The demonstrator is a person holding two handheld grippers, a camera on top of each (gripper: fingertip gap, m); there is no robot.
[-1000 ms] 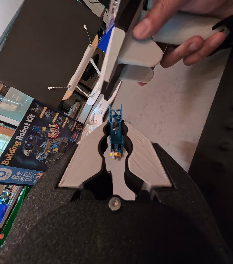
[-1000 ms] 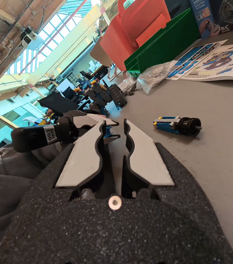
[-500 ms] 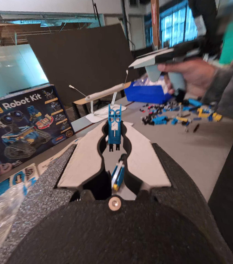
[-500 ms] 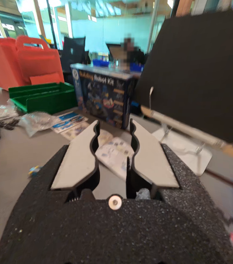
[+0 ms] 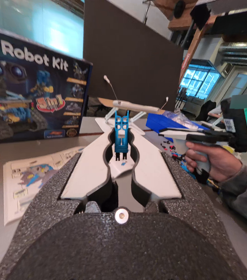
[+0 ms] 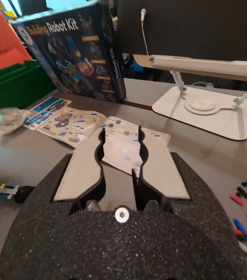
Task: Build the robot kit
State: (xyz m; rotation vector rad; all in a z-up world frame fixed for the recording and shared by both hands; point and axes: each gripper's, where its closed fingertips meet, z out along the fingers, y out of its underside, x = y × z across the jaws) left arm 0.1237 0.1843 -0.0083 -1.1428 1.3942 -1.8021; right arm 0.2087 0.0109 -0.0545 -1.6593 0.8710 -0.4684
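Note:
My left gripper (image 5: 121,130) is shut on a blue building-block piece (image 5: 121,133) with round holes and two black pins at its lower end; it holds the piece upright above the grey table (image 5: 29,145). My right gripper (image 6: 121,128) is open and empty, above an open instruction booklet (image 6: 89,125). The right gripper also shows in the left wrist view (image 5: 165,132), held in a person's hand (image 5: 210,160) at the right. A small blue, grey and black assembly (image 6: 10,193) lies on the table left of the right gripper.
A dark kit box (image 6: 74,53) stands behind the booklet, with a green tray (image 6: 13,83) and orange case (image 6: 1,37) at its left. A white stand (image 6: 207,112) sits at the right. Loose small parts (image 6: 244,197) lie at right, a blue bin (image 5: 165,122) beyond, a plastic bag (image 6: 3,119) at left. The gap from one gripper's tips to the other's is roughly 20 cm.
Both grippers swung round from a tilted pose to level, facing the kit box and stand. The left kept hold of the blue piece. The right's fingers stand a little wider apart.

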